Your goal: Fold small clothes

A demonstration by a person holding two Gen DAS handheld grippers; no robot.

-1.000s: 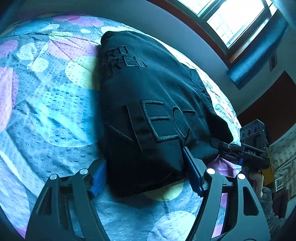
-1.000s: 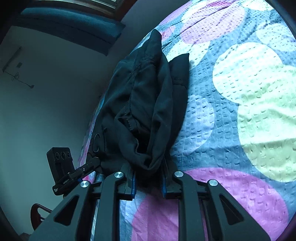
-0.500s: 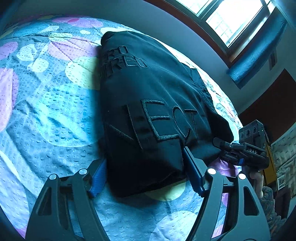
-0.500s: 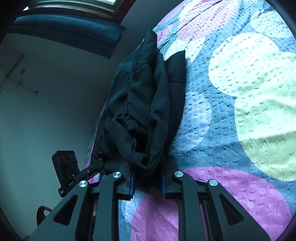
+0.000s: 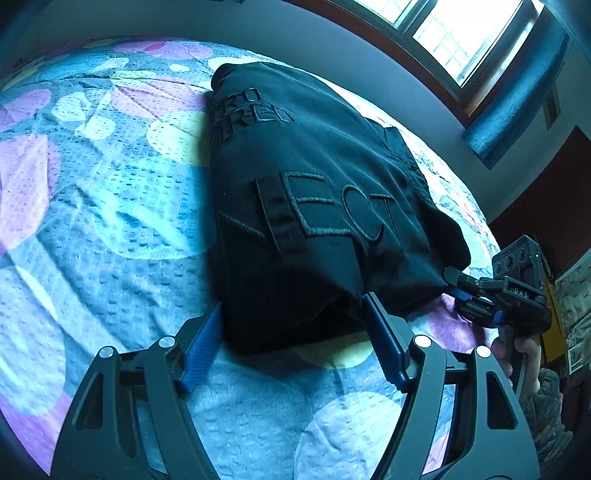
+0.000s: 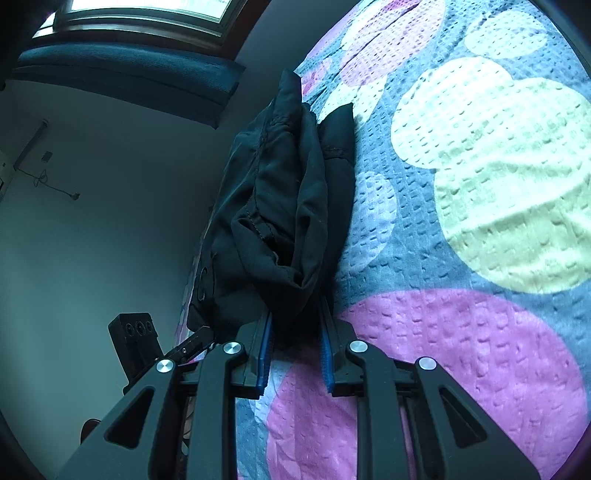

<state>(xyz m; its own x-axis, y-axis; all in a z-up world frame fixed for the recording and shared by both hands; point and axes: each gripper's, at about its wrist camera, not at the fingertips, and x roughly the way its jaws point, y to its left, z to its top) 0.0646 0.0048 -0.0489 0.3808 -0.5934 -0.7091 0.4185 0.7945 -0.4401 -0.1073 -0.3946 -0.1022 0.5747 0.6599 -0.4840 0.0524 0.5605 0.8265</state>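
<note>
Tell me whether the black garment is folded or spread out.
Folded: the black garment lies as a compact bundle, with stacked layers visible at its edge.

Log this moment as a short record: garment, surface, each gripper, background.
garment: black garment, folded into a thick bundle, raised lettering on top
surface: bedspread with pastel circles, garment lying on it
left gripper: jaws wide, straddling the near edge of the bundle; whether the pads press it is unclear
right gripper: jaws narrow, clamped on a bunched corner of the garment
hand: holds the right gripper's handle
background: window above a grey wall
</note>
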